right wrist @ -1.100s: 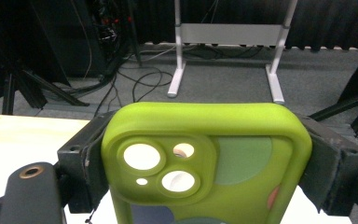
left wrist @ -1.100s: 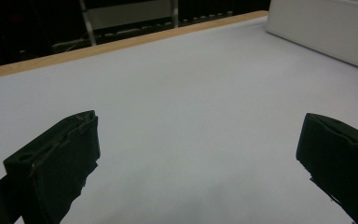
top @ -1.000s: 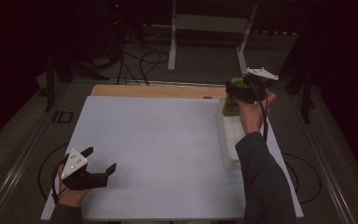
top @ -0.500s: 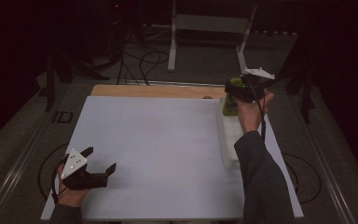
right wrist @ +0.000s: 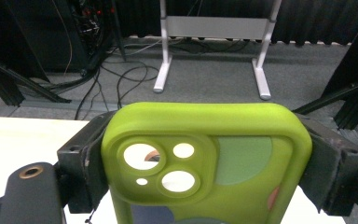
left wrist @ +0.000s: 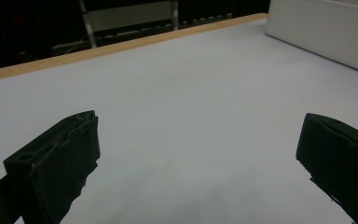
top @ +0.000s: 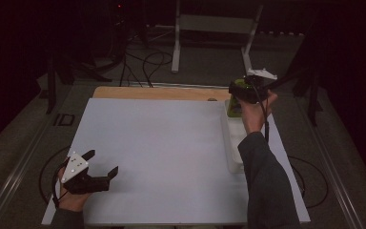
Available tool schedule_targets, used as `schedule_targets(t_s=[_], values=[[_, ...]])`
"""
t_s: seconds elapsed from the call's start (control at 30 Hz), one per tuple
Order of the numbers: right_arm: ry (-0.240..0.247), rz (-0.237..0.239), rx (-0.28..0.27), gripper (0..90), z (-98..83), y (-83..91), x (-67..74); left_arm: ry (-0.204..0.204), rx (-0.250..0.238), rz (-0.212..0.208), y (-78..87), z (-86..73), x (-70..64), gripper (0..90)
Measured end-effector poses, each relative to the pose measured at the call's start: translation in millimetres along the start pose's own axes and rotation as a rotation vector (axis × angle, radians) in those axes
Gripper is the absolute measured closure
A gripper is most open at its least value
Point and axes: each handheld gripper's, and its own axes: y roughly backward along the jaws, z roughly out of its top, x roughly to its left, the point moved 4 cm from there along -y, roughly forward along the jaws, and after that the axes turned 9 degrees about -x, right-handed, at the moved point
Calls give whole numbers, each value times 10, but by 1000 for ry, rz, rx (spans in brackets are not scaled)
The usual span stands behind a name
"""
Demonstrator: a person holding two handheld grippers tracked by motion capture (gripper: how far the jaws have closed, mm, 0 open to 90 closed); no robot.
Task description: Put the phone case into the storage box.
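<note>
A lime-green phone case (right wrist: 205, 163) with camera cut-outs is clamped flat between the two black jaws of my right gripper (right wrist: 200, 158). From above, that gripper (top: 240, 89) is raised over the far right of the table with the green case (top: 236, 98) in it, above the far end of a long white tray (top: 232, 148). My left gripper (top: 100, 164) rests near the front left corner of the white table sheet (top: 162, 143). Its jaws stand wide apart with nothing between them, and in the left gripper view (left wrist: 200, 158) only bare sheet lies between them.
The wooden table edge (top: 157, 93) runs along the back. The white tray's wall (left wrist: 321, 35) is seen at the upper right of the left gripper view. Beyond the table are a metal stand (top: 214, 28), cables (top: 143, 62) and dark floor.
The right gripper with the green case has edged slightly left and away. The left gripper has not moved.
</note>
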Motion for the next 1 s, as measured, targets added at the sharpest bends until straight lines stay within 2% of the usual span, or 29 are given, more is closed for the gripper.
schedule_targets(t_s=[1.0], values=[[21, -5, 31, 157, -56, -257, 12, 10, -12, -4, -1, 15, 16, 1]])
